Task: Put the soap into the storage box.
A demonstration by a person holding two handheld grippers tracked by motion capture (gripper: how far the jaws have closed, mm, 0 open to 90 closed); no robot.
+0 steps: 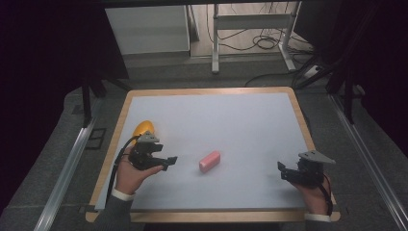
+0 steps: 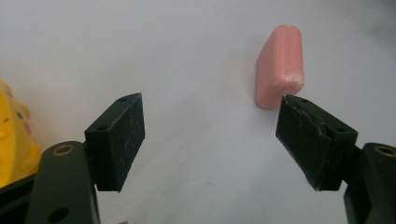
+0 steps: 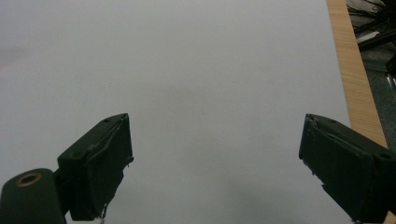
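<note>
A pink block (image 1: 210, 161) lies flat near the middle of the white table top (image 1: 216, 125). My left gripper (image 1: 169, 160) is held to its left, open and empty, its jaws pointing toward the block. In the left gripper view the pink block (image 2: 280, 65) lies just beyond the right jaw, and the left gripper (image 2: 210, 135) has bare table between its jaws. A yellow toy (image 1: 143, 127) sits behind the left hand, with the yellow toy (image 2: 11, 135) at that view's left edge. My right gripper (image 1: 284, 171) is at the front right, open; the right gripper (image 3: 215, 163) has nothing in it.
The white sheet has a wooden border (image 1: 300, 113), seen as the wooden border (image 3: 352, 70) in the right gripper view. Dark floor, metal rails (image 1: 62, 173) and a frame with cables (image 1: 252, 29) lie beyond the table.
</note>
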